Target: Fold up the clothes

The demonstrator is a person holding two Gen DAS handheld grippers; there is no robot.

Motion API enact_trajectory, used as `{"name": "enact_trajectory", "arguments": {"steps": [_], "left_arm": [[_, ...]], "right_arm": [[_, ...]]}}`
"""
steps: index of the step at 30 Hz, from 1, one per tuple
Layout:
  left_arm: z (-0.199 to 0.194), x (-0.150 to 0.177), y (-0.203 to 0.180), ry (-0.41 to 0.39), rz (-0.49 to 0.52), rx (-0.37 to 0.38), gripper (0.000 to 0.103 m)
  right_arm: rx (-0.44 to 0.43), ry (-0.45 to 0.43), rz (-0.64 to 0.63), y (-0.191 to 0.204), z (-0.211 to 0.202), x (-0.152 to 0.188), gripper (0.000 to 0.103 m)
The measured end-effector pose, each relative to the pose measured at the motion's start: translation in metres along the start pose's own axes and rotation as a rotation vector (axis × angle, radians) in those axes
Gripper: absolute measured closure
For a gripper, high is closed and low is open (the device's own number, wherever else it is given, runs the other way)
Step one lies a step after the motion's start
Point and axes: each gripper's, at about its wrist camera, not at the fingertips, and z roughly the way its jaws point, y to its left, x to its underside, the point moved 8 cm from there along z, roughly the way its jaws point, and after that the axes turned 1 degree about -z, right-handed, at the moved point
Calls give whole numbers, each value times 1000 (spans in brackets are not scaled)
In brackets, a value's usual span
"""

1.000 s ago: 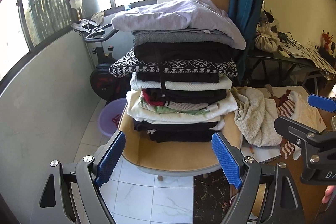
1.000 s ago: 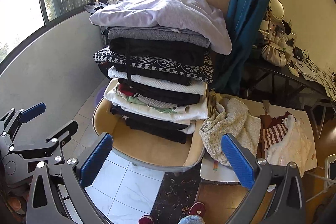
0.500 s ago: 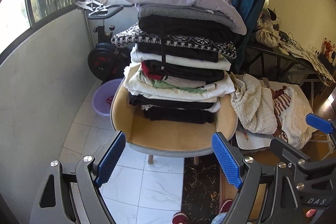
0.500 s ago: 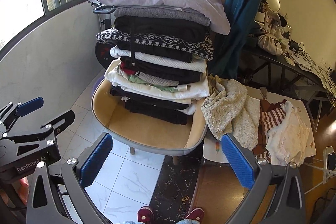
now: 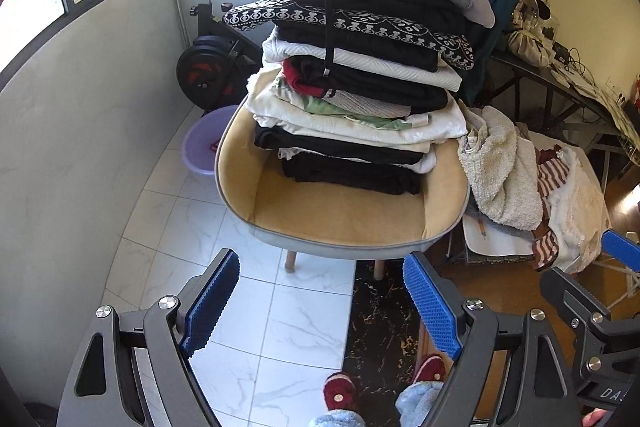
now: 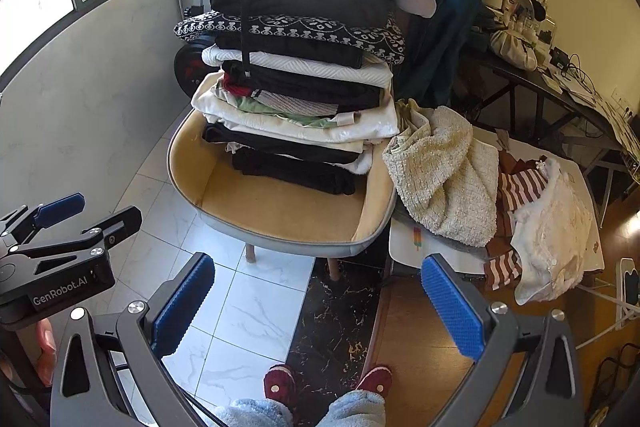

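Stack of folded clothes (image 5: 360, 75) stands upright.

Left gripper (image 5: 320, 311), right gripper (image 6: 316, 311): black frames, silver screws, 2 blue ribbed pads each. White "GenRobot.AI" lettering. Below: dark red slippers (image 6: 280, 389), light blue fuzzy trousers (image 6: 352, 411).

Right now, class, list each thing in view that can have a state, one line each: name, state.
Left gripper: open, empty.
Right gripper: open, empty.
Clothes stack: folded, piled on the chair.
Cream towel: crumpled, unfolded.
Striped garment: crumpled, unfolded.
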Motion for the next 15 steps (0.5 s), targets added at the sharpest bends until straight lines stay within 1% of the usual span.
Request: {"name": "enact_trajectory", "arguments": {"steps": [3,6,13,15], "left_arm": [[-5,0,-3,-27,48,-57,19],[-9,0,-8,-39,77,-74,19],[-5,6,-14,11,46,12,19],[-4,6,-15,24,31,48,19]], "right_arm": [[1,-9,-3,0,-3,2,0],[1,-16,7,-1,-4,0,0],[4,-18,22,-6,-6,3,0],[5,-21,27,-8,-7,3,0]]}}
